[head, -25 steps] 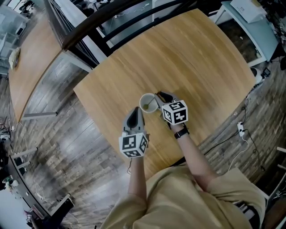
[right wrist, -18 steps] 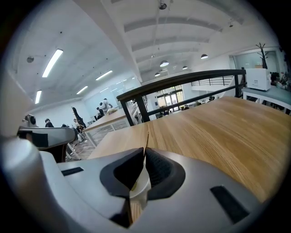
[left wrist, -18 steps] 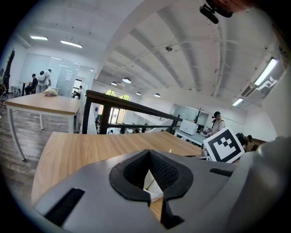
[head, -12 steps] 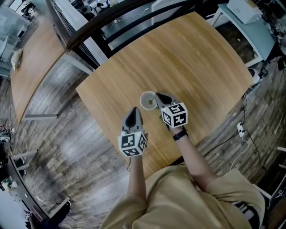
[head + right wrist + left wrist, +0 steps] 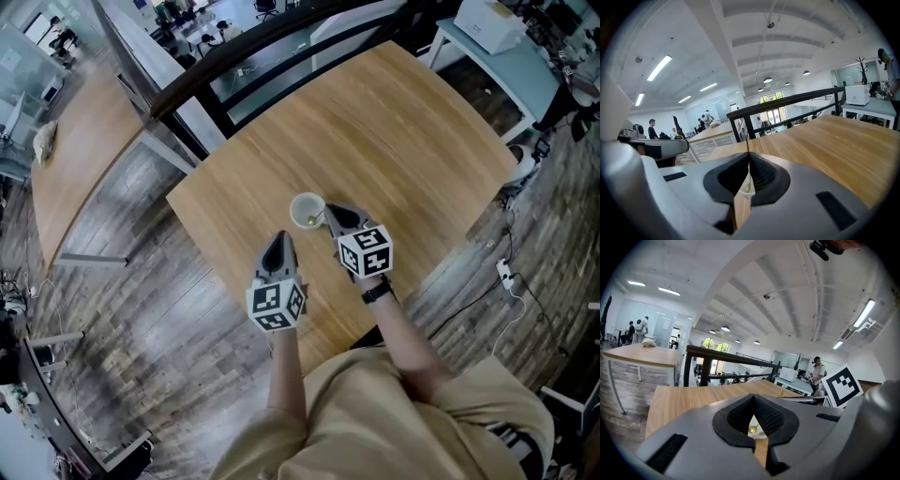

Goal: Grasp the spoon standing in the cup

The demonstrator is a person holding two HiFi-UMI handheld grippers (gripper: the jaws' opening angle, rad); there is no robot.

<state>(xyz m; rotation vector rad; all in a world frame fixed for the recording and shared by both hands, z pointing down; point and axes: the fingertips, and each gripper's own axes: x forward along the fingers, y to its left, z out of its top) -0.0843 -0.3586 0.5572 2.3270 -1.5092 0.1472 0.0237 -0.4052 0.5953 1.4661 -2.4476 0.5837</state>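
Right gripper view, frame centre: spoon (image 5: 748,187) upright, bowl down in cup (image 5: 744,193), handle up, right tool (image 5: 748,155) clamped on it.

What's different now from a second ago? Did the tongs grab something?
The right tongs closed. A second ago they were open by the cup; now they pinch the thin handle of the spoon standing in it. The left tongs stayed shut and empty, just short of the cup. The cup stayed in its place on the table.
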